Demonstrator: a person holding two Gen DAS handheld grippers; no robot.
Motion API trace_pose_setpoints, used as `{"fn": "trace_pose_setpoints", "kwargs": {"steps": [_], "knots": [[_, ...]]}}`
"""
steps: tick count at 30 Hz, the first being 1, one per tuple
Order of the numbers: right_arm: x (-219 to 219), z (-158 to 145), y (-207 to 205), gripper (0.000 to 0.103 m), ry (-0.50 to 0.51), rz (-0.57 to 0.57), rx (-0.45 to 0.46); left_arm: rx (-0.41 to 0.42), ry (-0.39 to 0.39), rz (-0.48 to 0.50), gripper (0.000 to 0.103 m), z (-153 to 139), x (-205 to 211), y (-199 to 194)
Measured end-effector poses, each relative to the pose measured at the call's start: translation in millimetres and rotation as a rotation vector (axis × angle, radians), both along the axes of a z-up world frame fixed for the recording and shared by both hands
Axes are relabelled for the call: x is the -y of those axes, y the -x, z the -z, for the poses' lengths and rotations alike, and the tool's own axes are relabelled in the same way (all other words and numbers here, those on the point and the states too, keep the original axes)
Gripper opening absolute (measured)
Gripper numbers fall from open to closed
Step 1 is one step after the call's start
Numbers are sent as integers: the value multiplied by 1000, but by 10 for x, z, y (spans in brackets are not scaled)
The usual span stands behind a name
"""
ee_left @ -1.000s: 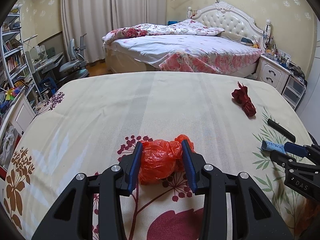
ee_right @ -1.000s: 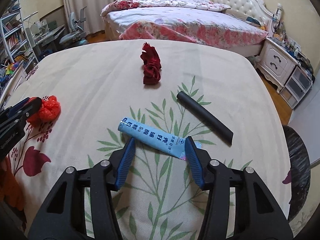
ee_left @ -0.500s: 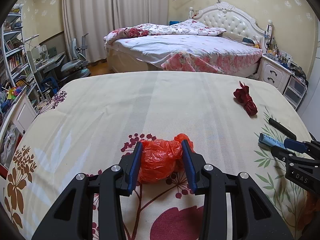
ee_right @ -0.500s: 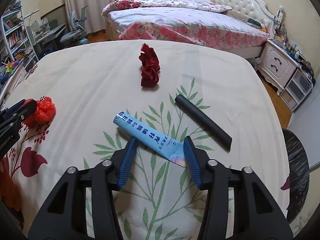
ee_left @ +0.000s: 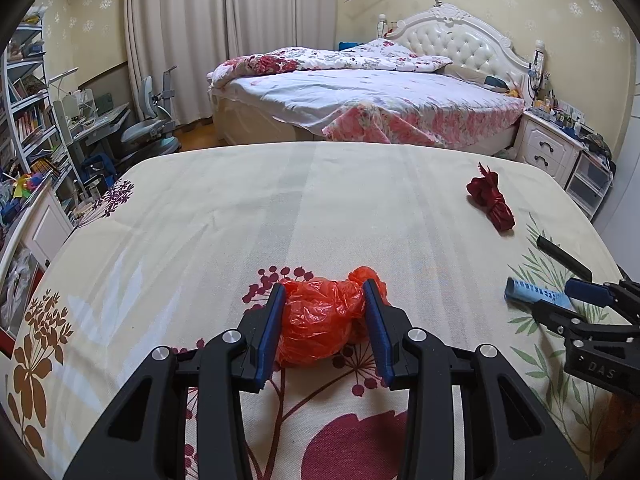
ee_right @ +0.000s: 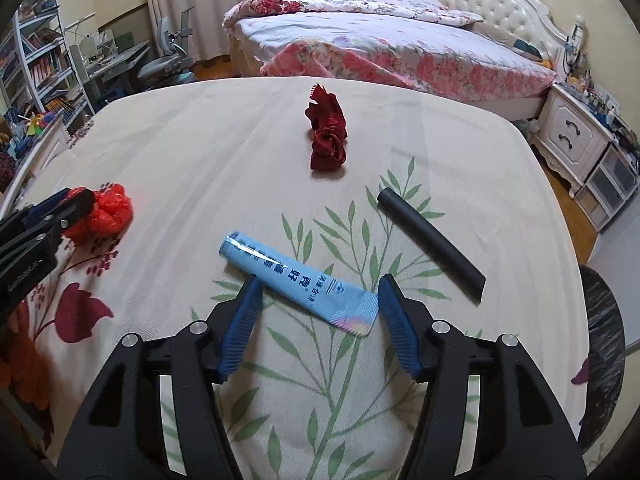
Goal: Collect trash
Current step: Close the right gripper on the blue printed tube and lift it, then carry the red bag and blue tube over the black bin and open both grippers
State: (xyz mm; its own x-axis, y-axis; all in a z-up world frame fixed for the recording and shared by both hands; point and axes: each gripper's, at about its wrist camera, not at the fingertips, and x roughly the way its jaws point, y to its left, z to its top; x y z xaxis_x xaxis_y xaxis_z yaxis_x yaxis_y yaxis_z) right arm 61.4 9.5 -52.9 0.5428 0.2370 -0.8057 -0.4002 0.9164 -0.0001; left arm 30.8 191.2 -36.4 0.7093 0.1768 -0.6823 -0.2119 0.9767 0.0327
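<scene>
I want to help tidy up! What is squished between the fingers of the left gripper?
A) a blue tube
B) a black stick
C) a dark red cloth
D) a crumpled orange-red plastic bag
D. In the left wrist view the left gripper has its two blue pads pressed against both sides of the crumpled orange-red plastic bag, which sits on the flowered sheet.

right claw [ee_right: 320, 292] | advanced over blue tube [ee_right: 298, 282] | jaws wider
</scene>
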Motion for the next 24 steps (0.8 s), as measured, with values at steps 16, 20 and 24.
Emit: {"fn": "trace_pose_setpoints", "kwargs": {"steps": [16,20,24], "knots": [[42,-27,-95,20,-17,40,10,5,-12,5,39,6,27,0],[104,-46,-36,19,-40,52,13,13,-11,10,35,2,39,6],[175,-97,20,19,-54,66,29,20,-4,12,32,-1,45,11]]}}
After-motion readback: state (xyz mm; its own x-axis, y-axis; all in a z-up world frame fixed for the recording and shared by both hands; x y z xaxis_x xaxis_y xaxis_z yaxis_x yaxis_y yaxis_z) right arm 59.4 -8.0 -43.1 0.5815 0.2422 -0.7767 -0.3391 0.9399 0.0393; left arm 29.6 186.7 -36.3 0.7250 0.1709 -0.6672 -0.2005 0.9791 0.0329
